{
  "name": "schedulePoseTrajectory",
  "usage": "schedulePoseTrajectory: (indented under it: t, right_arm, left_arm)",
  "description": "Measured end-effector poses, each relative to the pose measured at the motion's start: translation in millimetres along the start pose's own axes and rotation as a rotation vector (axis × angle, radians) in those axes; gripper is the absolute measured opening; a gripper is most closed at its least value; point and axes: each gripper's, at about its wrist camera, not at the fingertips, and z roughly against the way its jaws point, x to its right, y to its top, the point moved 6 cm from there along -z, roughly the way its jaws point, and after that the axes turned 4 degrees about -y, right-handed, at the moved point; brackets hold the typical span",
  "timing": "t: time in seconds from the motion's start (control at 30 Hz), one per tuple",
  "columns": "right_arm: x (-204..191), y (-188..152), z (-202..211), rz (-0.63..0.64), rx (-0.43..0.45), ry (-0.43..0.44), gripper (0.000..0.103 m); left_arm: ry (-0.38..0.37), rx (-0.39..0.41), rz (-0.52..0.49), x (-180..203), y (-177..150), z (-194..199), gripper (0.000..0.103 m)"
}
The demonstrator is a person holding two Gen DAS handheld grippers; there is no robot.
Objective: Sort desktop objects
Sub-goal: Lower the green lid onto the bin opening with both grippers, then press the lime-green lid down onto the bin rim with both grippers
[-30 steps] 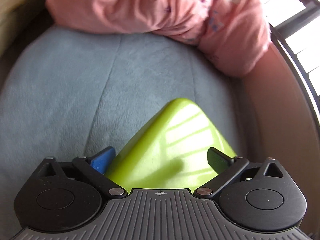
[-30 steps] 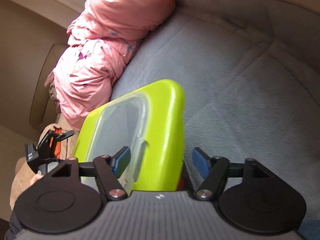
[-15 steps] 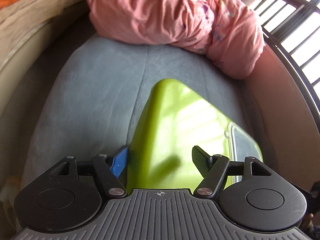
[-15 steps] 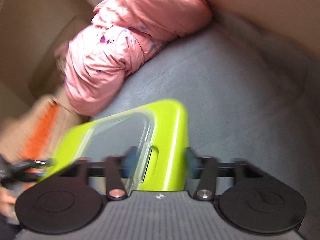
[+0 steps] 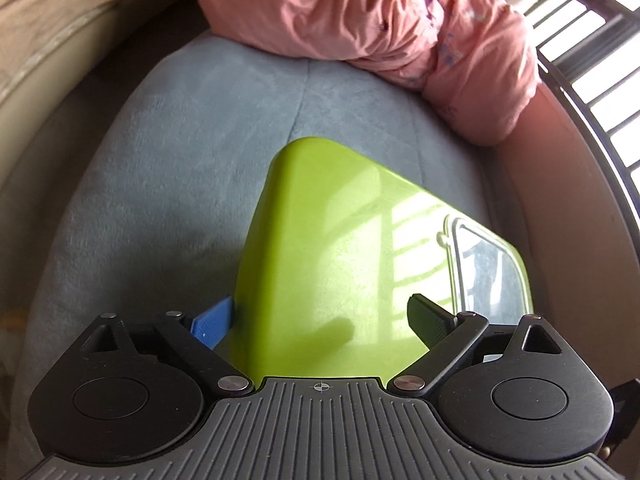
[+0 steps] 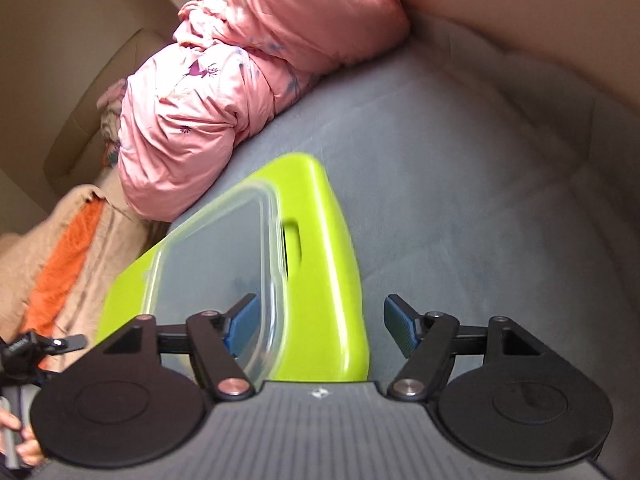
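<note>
A lime-green plastic box point(image 5: 332, 264) with a clear lid point(image 6: 224, 264) is held tilted above a grey-blue cushion point(image 5: 160, 152). My left gripper point(image 5: 320, 324) straddles one end of the box, fingers spread wide with the box between them. My right gripper point(image 6: 320, 320) straddles the other end, its left finger point(image 6: 240, 320) over the clear lid and its right finger standing apart from the green side. The box has a slot handle point(image 6: 294, 248) on the end facing the right gripper.
A crumpled pink jacket point(image 5: 380, 12) lies at the far end of the cushion, also in the right wrist view point(image 6: 240, 80). A beige sofa back point(image 5: 52, 28) and an orange-and-tan cloth point(image 6: 64, 264) lie to the side. A window grille point(image 5: 592, 72) is at right.
Both views have pulled back and up, so more of the green box and its clear lid shows. The right gripper's fingers have spread apart from the box.
</note>
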Motion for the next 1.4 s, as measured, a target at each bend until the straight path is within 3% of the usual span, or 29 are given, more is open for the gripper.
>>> schedulePoseTrajectory:
  t: [0.03, 0.1, 0.17, 0.33, 0.47, 0.53, 0.63, 0.73, 0.8, 0.87, 0.93, 0.97, 1.0, 1.13, 1.4]
  right_arm:
    - [-1, -1, 0, -0.006, 0.003, 0.005, 0.061]
    - [-4, -2, -1, -0.018, 0.009, 0.015, 0.061]
    - [-7, -7, 5, -0.006, 0.030, 0.012, 0.061]
    - [-12, -17, 1, 0.005, 0.001, 0.006, 0.059]
    - [-10, -14, 0, 0.010, 0.008, -0.001, 0.060]
    - [-8, -13, 0, 0.013, 0.013, -0.004, 0.060]
    - [-6, -11, 3, 0.016, 0.038, -0.018, 0.063]
    - [-4, -3, 10, 0.026, 0.107, -0.051, 0.072]
    - [-2, 3, 1, 0.010, 0.080, -0.032, 0.074]
    - [-1, 8, -9, -0.010, 0.047, -0.009, 0.076]
    - [0, 13, -19, -0.029, 0.014, 0.015, 0.073]
    - [-1, 14, -22, -0.032, 0.003, 0.029, 0.064]
    - [-3, 15, -23, -0.033, -0.006, 0.044, 0.063]
    - [-2, 18, -23, -0.033, 0.020, 0.033, 0.062]
    - [7, 11, -12, -0.066, 0.041, 0.013, 0.063]
  left_arm:
    - [0.010, 0.013, -0.012, 4, 6, 0, 0.096]
    - [0.031, 0.039, -0.043, 14, 21, -1, 0.096]
    - [-0.011, 0.043, -0.086, 26, 32, -7, 0.096]
    - [0.005, 0.043, -0.124, 43, 33, -11, 0.096]
    - [0.098, 0.098, -0.178, 31, 20, 18, 0.097]
    - [0.126, 0.119, -0.145, 8, 14, 31, 0.098]
    - [0.075, 0.123, 0.014, -38, 6, 39, 0.099]
    - [-0.016, 0.061, 0.176, -71, 1, 25, 0.100]
    - [-0.083, -0.001, 0.223, -76, -4, 6, 0.100]
    - [-0.102, -0.053, 0.238, -72, -9, -13, 0.100]
    - [-0.095, -0.058, 0.218, -62, -8, -26, 0.101]
    - [-0.091, -0.049, 0.200, -54, -4, -30, 0.100]
    - [-0.076, -0.040, 0.171, -45, 1, -32, 0.102]
    - [0.027, -0.008, 0.018, -8, 20, -38, 0.102]
    - [0.061, 0.007, -0.070, 13, 18, -38, 0.102]
